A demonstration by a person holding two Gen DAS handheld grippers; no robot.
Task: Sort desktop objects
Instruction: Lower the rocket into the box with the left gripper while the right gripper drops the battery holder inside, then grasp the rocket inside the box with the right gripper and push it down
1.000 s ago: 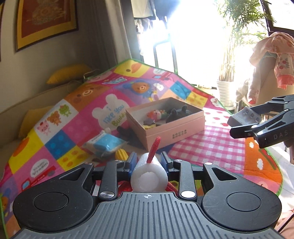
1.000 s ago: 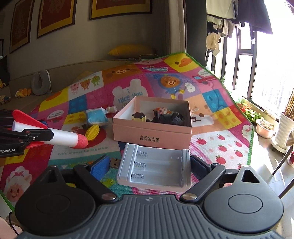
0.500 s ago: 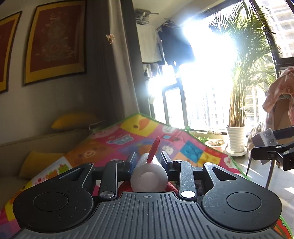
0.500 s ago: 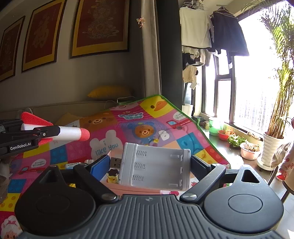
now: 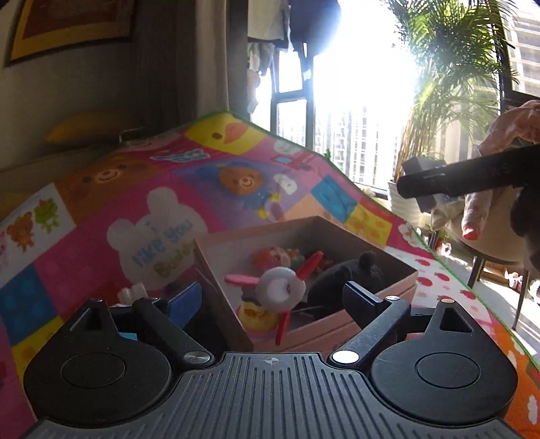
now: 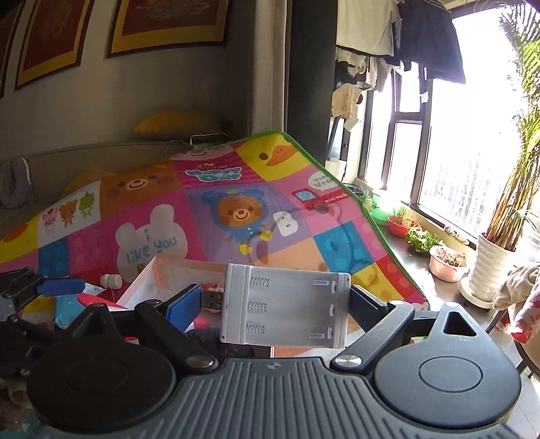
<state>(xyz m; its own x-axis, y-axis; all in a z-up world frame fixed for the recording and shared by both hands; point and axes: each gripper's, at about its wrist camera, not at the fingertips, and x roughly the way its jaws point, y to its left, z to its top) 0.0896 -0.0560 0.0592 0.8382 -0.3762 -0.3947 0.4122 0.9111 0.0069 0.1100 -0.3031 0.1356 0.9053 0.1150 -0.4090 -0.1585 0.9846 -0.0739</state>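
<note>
Toy rocket point(image 5: 280, 289) points away, tail toward camera, over box point(image 5: 398, 280).

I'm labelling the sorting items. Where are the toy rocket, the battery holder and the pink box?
toy rocket point(image 5: 281, 287), left wrist view, its white round tail end.
battery holder point(image 6: 287, 304), right wrist view, its grey middle.
pink box point(image 5: 398, 283), left wrist view, its right wall.

A lived-in home. Framed pictures point(image 6: 168, 23) hang above a sofa point(image 6: 101, 155) with a yellow cushion point(image 6: 175, 123), and a cartoon play mat point(image 6: 236, 209) is spread out. Laundry point(image 6: 398, 33) dries by the sunny window, beside potted plants point(image 6: 506, 209).
</note>
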